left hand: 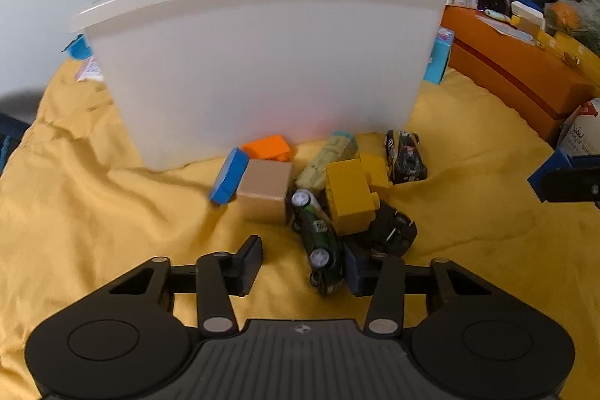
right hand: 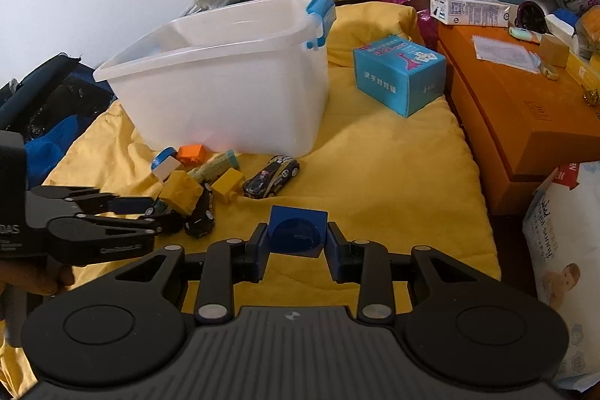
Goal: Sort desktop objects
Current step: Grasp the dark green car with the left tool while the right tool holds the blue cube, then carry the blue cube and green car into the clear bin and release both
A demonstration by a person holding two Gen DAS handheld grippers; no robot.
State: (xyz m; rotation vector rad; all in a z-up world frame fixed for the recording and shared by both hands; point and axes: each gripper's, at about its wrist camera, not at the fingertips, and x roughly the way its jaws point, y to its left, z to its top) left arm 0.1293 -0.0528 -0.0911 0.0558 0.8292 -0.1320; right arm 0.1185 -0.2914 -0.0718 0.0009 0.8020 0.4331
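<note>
In front of the white bin [right hand: 225,92]: three toy cars [right hand: 272,176], two yellow bricks [right hand: 227,185], one orange brick [right hand: 192,153], one tan cube [left hand: 265,190], one blue-edged block [left hand: 228,180], one pale green piece [right hand: 214,167]. Right of bin: one blue carton [right hand: 399,77].

the left gripper [left hand: 303,263] hangs low over a yellow cloth [left hand: 112,205], jaws spread wide around a dark green toy car [left hand: 318,242]. beyond lie a big yellow building block [left hand: 348,197], a tan cube [left hand: 264,190] and a translucent white plastic bin [left hand: 258,62].
</note>
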